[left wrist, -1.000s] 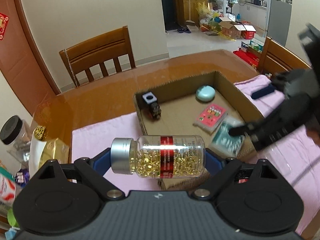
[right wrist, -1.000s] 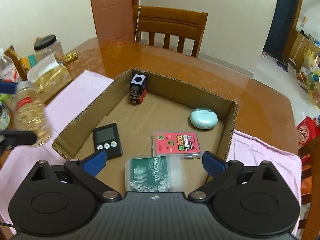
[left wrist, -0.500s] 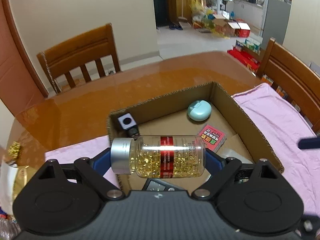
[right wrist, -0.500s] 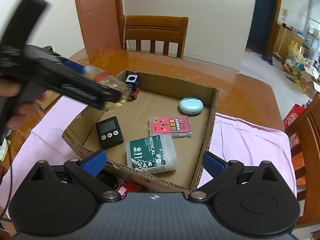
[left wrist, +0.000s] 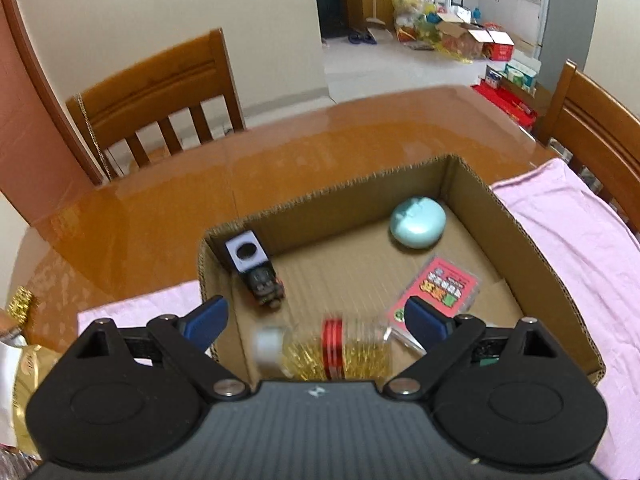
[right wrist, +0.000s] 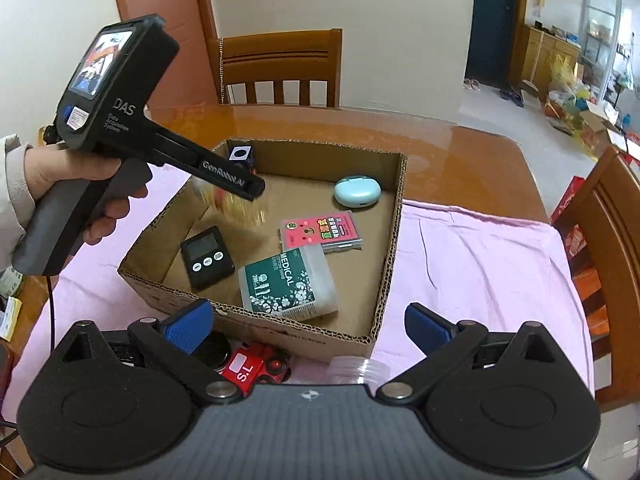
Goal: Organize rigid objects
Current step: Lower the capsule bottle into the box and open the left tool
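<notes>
I am looking at a home dining room: a glossy brown wooden table (left wrist: 320, 152) with slatted wooden chairs (left wrist: 160, 96), and at upper right a doorway onto a tiled room with a grey fridge (left wrist: 568, 20) and cardboard boxes (left wrist: 464, 38).

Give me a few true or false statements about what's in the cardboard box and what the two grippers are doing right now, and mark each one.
1. The left gripper is open, with the capsule bottle blurred between its spread fingers. True.
2. The right gripper is clamped on the medical box. False: it is open and holds nothing.
3. The black timer lies inside the cardboard box. True.
4. The red toy car sits inside the cardboard box. False: it is outside, by the near wall.
5. The mint case lies on the pink cloth. False: it is in the box.
</notes>
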Demonstrator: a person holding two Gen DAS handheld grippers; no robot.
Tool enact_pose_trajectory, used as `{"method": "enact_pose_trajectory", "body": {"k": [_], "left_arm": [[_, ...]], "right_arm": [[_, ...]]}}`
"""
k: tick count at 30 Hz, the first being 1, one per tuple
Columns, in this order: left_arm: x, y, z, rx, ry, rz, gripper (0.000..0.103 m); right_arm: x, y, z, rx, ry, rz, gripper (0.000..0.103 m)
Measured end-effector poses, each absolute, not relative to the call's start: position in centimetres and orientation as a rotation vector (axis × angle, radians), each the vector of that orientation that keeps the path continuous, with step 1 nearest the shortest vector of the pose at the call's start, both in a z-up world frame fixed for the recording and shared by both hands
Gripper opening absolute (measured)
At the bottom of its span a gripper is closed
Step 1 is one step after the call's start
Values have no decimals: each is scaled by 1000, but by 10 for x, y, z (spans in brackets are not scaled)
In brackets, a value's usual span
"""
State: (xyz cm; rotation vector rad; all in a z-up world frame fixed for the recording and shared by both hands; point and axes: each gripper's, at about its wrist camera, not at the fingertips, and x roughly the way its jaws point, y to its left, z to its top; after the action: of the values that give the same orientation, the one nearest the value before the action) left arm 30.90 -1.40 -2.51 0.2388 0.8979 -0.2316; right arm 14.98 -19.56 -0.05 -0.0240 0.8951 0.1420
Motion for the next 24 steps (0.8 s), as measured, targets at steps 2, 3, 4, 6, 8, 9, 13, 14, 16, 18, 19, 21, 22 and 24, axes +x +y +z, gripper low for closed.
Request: {"method": "enact_pose_trajectory", "body": {"k": [2, 3, 4, 6, 8, 9, 13, 14, 16, 18, 19, 21, 22, 24], "left_arm": [[307, -13, -21, 238, 888, -228, 95], [305, -13, -18, 233, 882, -233, 96], [303, -12, -16, 228, 875, -236, 96], [298, -11, -12, 225, 866, -241, 98], [293, -11, -8, 231, 858, -242, 99], [289, -10, -6, 235, 854, -246, 99], [277, -9, 2, 243, 831, -249, 100], [273, -8, 4, 240, 824, -251, 101], [266, -6, 8, 231, 816, -250, 101], [257, -2, 12, 216, 806, -251, 101], [253, -1, 14, 209, 803, -248, 101], [243, 3, 16, 194, 797, -246, 101], [238, 4, 17, 186, 795, -243, 102], [226, 7, 17, 169, 791, -244, 102]], "right_arm": [[149, -196, -2, -21, 900, 138, 103], [149, -196, -3, -22, 901, 136, 103], [149, -196, -3, -22, 902, 137, 103], [149, -195, -4, -22, 904, 141, 103], [147, -194, -4, -28, 903, 142, 103], [146, -194, -4, -30, 902, 143, 103], [142, -193, -4, -27, 899, 144, 103], [141, -193, -4, -26, 897, 144, 103], [136, -192, -4, -23, 896, 144, 103], [131, -193, -6, -23, 894, 144, 103], [128, -193, -6, -22, 894, 143, 103], [122, -194, -8, -16, 894, 142, 103], [119, -195, -10, -13, 893, 144, 103], [113, -195, -14, -17, 893, 143, 103]]}}
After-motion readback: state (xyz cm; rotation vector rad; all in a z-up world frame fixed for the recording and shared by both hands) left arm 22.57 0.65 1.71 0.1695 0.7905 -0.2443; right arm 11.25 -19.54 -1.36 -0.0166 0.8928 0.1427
